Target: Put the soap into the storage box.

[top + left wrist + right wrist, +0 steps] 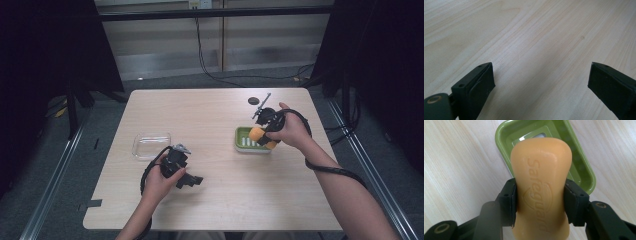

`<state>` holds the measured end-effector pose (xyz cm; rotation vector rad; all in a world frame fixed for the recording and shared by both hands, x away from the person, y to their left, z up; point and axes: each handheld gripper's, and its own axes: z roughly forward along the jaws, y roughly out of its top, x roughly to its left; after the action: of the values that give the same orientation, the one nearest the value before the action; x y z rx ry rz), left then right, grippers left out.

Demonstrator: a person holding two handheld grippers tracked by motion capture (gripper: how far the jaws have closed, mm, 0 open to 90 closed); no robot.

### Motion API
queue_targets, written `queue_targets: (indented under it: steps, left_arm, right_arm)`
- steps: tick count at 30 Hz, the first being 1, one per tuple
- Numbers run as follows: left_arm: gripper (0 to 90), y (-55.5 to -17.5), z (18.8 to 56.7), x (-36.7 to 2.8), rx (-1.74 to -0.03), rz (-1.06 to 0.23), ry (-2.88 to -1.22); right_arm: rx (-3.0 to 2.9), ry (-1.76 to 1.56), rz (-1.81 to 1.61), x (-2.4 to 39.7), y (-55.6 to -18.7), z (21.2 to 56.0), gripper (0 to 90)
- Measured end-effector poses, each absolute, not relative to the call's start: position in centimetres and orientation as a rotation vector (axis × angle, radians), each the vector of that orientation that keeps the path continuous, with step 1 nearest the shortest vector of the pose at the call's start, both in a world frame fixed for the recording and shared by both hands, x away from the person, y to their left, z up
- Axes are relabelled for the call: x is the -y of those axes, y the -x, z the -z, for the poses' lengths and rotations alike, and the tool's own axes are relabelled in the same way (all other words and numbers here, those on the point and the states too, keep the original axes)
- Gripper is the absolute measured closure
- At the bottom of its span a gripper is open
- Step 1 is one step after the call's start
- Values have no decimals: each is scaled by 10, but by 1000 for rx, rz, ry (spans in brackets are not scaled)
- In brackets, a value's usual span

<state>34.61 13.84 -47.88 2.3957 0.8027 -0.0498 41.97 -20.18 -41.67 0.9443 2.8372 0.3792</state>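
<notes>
1. The orange soap bar (541, 187) carries the one legible word, "Safeguard", pressed into its face above an embossed shield; in the right gripper view the lettering runs along the bar's length.
2. There is one soap bar, one green soap dish (579, 167), one clear plastic lid or tray (151, 145), and one small dark round object (254, 101) near the desk's far edge. What that round thing is cannot be told.
3. The right gripper (265, 135) has its jaws clamped on the soap bar's two long sides, the pads pressing into its waist. The bar hangs above the soap dish, over the dish's near end in the gripper view; whether it touches the dish cannot be told.
4. The soap dish sits on the right half of the desk (220, 190), well in from the right edge, with pale slots showing in its floor.
5. The left gripper (192, 181) rests low over the left half of the desk, just beside the clear tray. Its jaws stand wide apart with bare wood between them.
6. The middle of the desk and the whole strip along the near edge are free. The clear tray lies close to the left edge, well apart from the soap dish.
</notes>
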Motion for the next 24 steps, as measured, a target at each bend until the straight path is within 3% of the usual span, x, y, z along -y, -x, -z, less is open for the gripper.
queue_targets:
  steps: [24]
  left_arm:
    - [68,-346,480,-137,-798,50,-2399]
  right_arm:
    - [-2843,-952,-433,202,-429,420,511]
